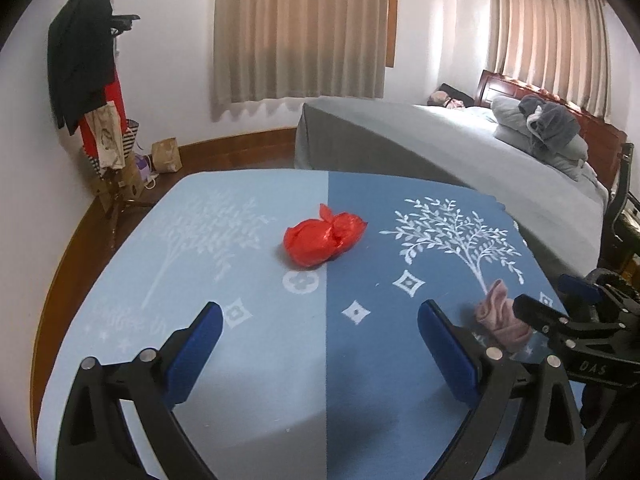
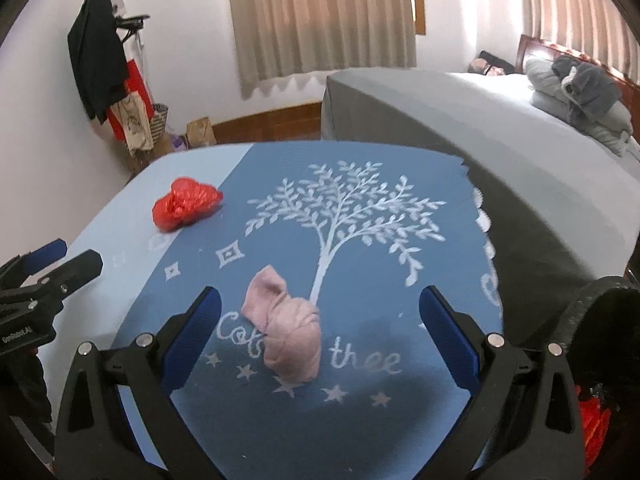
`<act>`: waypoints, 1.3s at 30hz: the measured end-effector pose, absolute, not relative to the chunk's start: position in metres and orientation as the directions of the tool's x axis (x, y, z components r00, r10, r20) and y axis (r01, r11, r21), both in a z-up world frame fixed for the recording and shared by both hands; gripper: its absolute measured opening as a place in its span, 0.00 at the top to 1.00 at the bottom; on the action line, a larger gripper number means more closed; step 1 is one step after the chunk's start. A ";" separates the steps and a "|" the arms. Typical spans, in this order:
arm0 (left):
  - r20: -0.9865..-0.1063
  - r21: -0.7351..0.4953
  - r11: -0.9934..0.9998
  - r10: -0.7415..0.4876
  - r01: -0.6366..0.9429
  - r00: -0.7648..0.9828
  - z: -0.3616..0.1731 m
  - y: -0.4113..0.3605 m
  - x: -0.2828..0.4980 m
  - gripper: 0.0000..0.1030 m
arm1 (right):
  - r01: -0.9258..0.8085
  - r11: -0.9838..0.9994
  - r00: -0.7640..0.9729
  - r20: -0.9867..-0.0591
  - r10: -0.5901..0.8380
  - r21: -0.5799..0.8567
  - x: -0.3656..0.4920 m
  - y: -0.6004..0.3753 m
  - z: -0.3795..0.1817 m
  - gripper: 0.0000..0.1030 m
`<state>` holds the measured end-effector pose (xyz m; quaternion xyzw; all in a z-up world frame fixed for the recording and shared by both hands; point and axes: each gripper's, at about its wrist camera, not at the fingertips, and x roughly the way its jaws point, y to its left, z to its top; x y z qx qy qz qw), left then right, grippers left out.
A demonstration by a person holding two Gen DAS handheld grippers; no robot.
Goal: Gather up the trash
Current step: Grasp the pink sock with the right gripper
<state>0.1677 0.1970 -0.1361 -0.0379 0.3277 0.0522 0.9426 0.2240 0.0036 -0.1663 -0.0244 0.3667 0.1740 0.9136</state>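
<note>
In the left wrist view, the left hand-held gripper [image 1: 320,344] is being held spread wide and empty above the blue surface [image 1: 256,392], short of the red bag [image 1: 322,240] lying mid-surface, while in the right wrist view the right hand-held gripper [image 2: 320,336] is being held equally wide, the pink cloth wad [image 2: 288,332] lying ungrasped between its fingers.

Blue tree-print cloth [image 2: 360,420], grey bed [image 1: 420,136], coat rack [image 1: 86,60], curtains [image 1: 300,28]

The left gripper [image 1: 320,340] is held low and level, its two blue-padded fingers [image 1: 198,354] spread wide apart with nothing between them. The right gripper [image 2: 320,340] is just beside it on the right, also wide open, gripping nothing.
</note>
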 end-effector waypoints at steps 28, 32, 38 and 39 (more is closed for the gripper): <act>-0.637 -0.061 0.989 0.063 -0.132 0.768 -0.149 0.205 0.200 0.07 | -0.391 0.911 0.595 -0.719 0.358 0.130 0.255 0.009 -0.167 0.70; -0.638 -0.071 0.989 0.057 -0.132 0.768 -0.149 0.210 0.223 0.07 | -0.380 0.915 0.616 -0.701 0.358 0.133 0.275 0.009 -0.157 0.70; -0.657 -0.040 0.991 0.070 -0.128 0.751 -0.159 0.214 0.264 0.07 | -0.372 0.918 0.618 -0.700 0.358 0.141 0.302 0.013 -0.156 0.70; -0.666 -0.030 0.991 0.076 -0.128 0.742 -0.162 0.215 0.272 0.08 | -0.373 0.917 0.618 -0.700 0.359 0.142 0.304 0.014 -0.157 0.70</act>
